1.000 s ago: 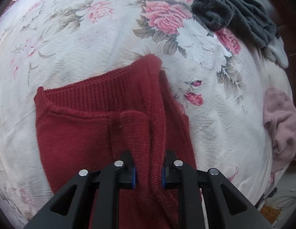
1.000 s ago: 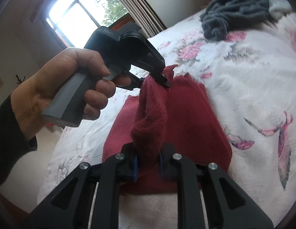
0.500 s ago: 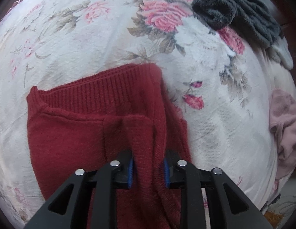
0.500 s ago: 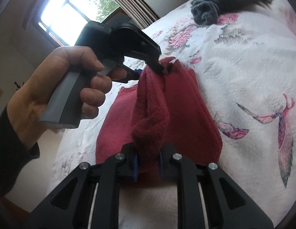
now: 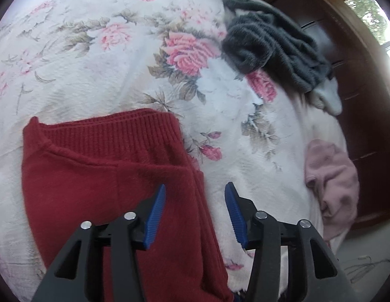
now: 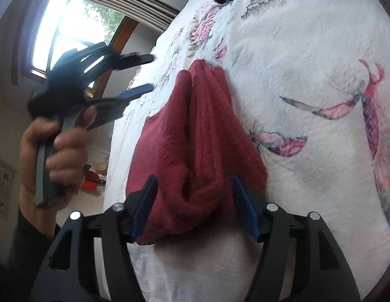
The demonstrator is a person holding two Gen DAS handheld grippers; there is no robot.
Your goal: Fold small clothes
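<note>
The red sweater point(image 5: 99, 176) lies partly folded on the bed point(image 5: 94, 58). Both the left tool point(image 5: 195, 211) and right tool point(image 6: 195, 203) are spread, pinching nothing. The grey garment point(image 5: 273, 47) and pink garment point(image 5: 333, 176) look unfolded.

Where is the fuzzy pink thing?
In the left wrist view the pink garment lies bunched at the right edge of the flowery bedspread, beside the dark wooden dresser, below the grey garment, apart from the red sweater.
</note>
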